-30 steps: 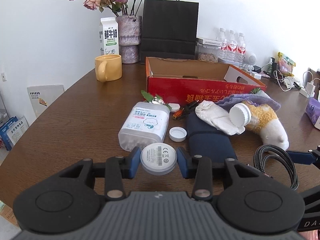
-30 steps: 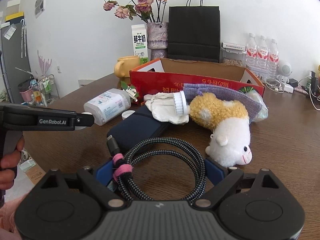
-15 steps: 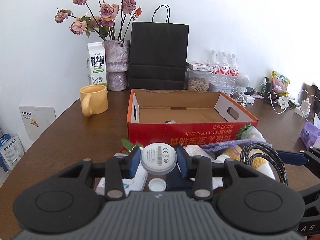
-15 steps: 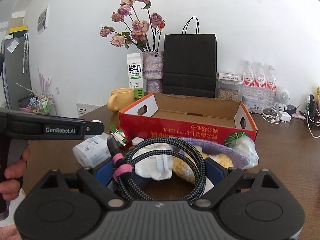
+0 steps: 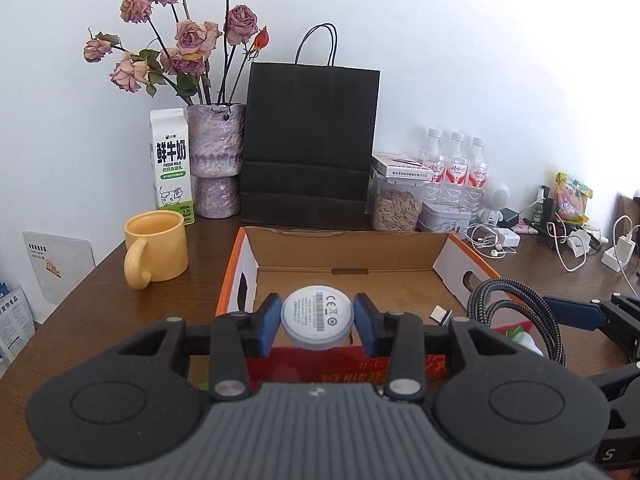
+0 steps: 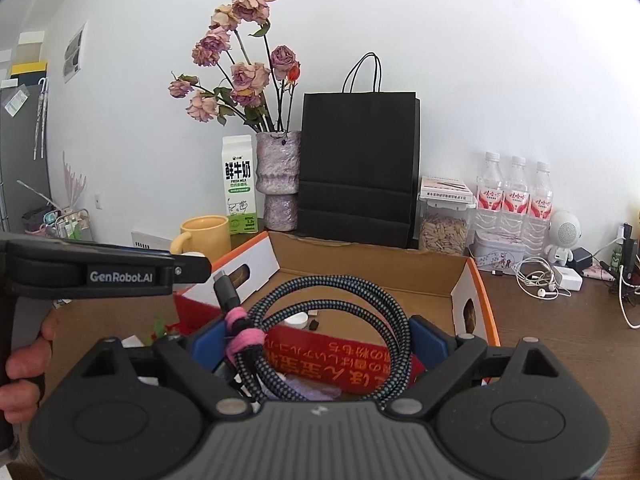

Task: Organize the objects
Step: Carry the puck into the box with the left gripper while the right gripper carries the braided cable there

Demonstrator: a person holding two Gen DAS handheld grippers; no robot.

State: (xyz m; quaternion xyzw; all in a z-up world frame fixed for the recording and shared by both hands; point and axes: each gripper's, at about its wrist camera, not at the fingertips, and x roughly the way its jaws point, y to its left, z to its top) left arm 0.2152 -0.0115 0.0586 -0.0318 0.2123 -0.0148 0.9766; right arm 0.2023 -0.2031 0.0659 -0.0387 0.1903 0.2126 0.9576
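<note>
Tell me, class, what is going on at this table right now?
A person is tidying up with a handheld tool in each hand. The left tool grips a round white puck, held above the near edge of the open box. The right tool grips a coiled cable, also raised in front of that box. A few small items already lie inside it. A yellow mug stands left of the box.

a white disc point(image 5: 317, 317) with grey print, a black-and-grey braided cable point(image 6: 326, 330) bound in pink, a red-and-orange box point(image 5: 452, 254), a yellow mug point(image 5: 157, 253).
</note>
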